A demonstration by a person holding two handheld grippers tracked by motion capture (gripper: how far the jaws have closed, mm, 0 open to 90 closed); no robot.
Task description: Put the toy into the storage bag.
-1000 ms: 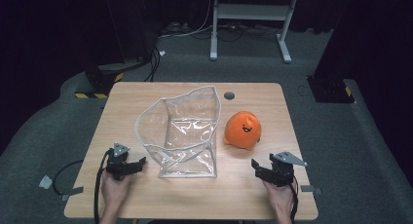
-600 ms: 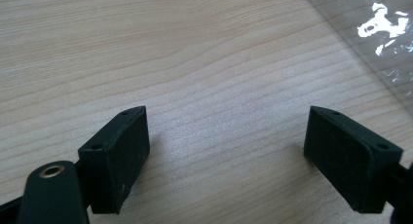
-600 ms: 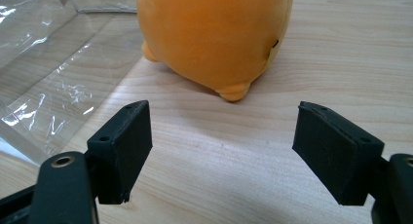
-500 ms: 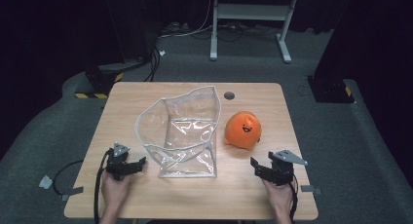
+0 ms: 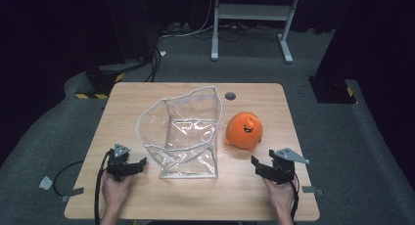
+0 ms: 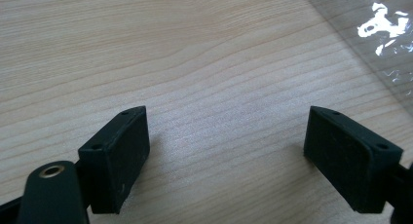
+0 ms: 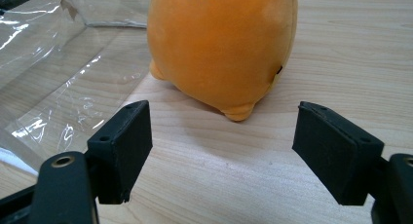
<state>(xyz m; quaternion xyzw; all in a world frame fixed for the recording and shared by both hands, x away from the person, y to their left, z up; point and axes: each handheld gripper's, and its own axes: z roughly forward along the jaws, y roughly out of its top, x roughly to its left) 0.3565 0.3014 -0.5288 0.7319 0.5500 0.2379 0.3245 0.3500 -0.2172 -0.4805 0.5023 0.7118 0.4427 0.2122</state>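
Orange plush toy (image 5: 243, 130) on the wooden worktop (image 5: 254, 195), right of centre, just beside the clear plastic bag (image 5: 183, 134). Right gripper (image 5: 263, 168) near it, fingers (image 7: 122, 151) spread, empty, nothing between. Left gripper (image 5: 134, 166) left of the bag, fingers (image 6: 117, 158) released. Dark grommet hole (image 5: 230, 96) at the far edge.

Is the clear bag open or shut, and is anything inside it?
Open and empty: the clear bag's white-edged mouth gapes wide, and bare table shows through it.

Two black claws (image 5: 143, 162) (image 5: 254, 161) with square screwed pads, grey three-cornered top plates, trailing black cables, seemingly bare forearms.
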